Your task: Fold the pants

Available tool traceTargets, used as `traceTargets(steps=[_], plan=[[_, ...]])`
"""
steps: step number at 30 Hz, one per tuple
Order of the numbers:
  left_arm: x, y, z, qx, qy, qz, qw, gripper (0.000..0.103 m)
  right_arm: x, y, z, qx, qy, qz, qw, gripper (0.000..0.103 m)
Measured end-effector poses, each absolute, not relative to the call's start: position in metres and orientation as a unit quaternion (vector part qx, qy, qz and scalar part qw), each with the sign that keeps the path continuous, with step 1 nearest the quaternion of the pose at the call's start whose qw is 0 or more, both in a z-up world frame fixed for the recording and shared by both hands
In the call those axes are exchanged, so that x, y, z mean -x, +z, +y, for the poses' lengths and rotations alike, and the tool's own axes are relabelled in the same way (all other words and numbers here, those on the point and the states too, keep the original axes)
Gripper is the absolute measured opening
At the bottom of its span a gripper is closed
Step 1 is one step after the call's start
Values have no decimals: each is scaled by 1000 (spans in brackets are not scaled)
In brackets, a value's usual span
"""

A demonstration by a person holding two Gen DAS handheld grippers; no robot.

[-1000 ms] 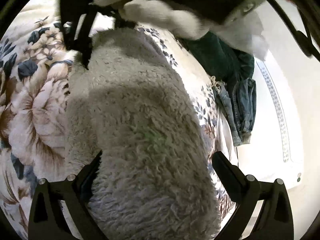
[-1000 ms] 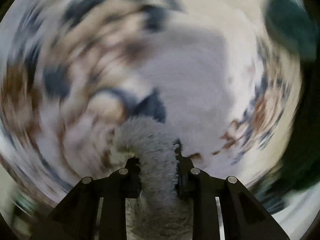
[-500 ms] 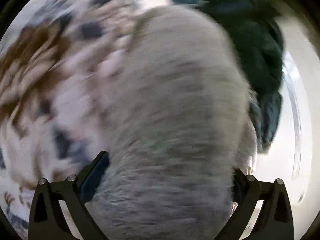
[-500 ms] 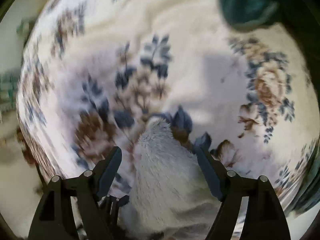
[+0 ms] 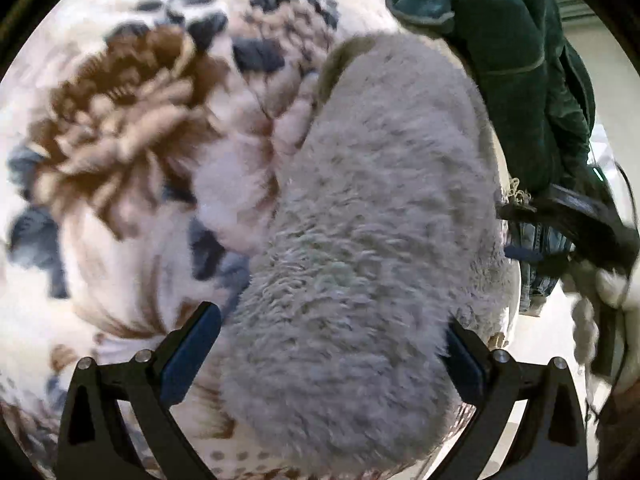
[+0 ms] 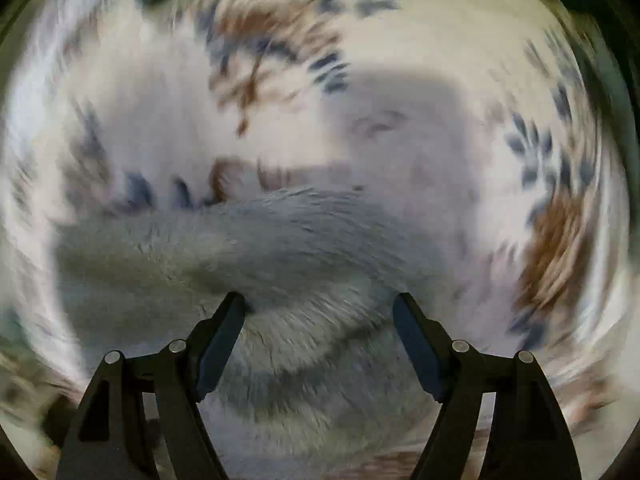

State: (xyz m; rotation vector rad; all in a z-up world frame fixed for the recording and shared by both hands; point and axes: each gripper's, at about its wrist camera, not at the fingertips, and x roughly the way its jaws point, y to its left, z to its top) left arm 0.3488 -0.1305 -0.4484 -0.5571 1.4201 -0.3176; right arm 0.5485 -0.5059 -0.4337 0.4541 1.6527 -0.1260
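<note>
Now the right gripper (image 6: 318,312) stands with its jaws wide apart over the fuzzy grey pants (image 6: 248,264), where a second ago they were clenched on a narrow fold of that same fleece. The cloth lies slack between and below the fingers, with neither pad pressing on it. The right wrist view is smeared, though less than it was a second ago.

The left gripper (image 5: 332,344) also has its jaws spread wide, with a thick roll of the pants (image 5: 372,220) filling the gap; the right pad is half buried in pile and the left pad stands just clear, so the fleece is straddled rather than pinched. Compared with a second ago, the left wrist view has swung: the dark green garment (image 5: 516,68) now sits at the upper right, touching the far end of the pants, and the big brown flower of the floral bedspread (image 5: 120,120) fills the left.

To the left of the pants the bedspread lies bare and open. On the right the room is tight: the green garment, a bit of denim (image 5: 536,276) at the bed's edge, and a dark strap (image 5: 576,216) crowd close to the fleece.
</note>
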Motion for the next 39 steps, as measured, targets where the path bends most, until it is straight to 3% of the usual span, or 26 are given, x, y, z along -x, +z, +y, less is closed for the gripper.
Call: traceTargets(steps=[5,10,14,16,21,22,27,29,31,32,39], plan=[[-341,-444,-117,215,-130,648,719,103,-472,-402,-545,-311,-64,672,670,79],[-339,-453,-100,194,-108,669,709,103,-392,-490,-562,-476,-91,669,564,79],[-342,-447,-105,181,-102,670,713,103,-360,-539,-551,-597,-70,600,528,77],[-341,-450,-108,179,-96,673,711,103,-356,-534,-542,-599,-59,578,552,46],[-341,-453,-104,156,-91,676,715,103,-331,-498,-528,-563,-62,573,592,19],[-341,-455,-104,154,-97,677,713,103,-323,-494,-527,-548,-70,582,597,19],[-349,-449,-113,131,-113,683,709,103,-300,-517,-534,-519,-76,634,569,19],[-353,-435,-118,132,-121,674,717,103,-310,-509,-530,-483,-69,647,586,30],[-352,-415,-119,140,-132,661,725,103,-317,-490,-528,-441,-64,650,615,62],[-354,-403,-120,153,-138,652,730,103,-320,-480,-529,-430,-62,644,629,67],[-430,-384,-160,209,-172,623,734,103,-378,-446,-548,-412,-67,584,696,68]])
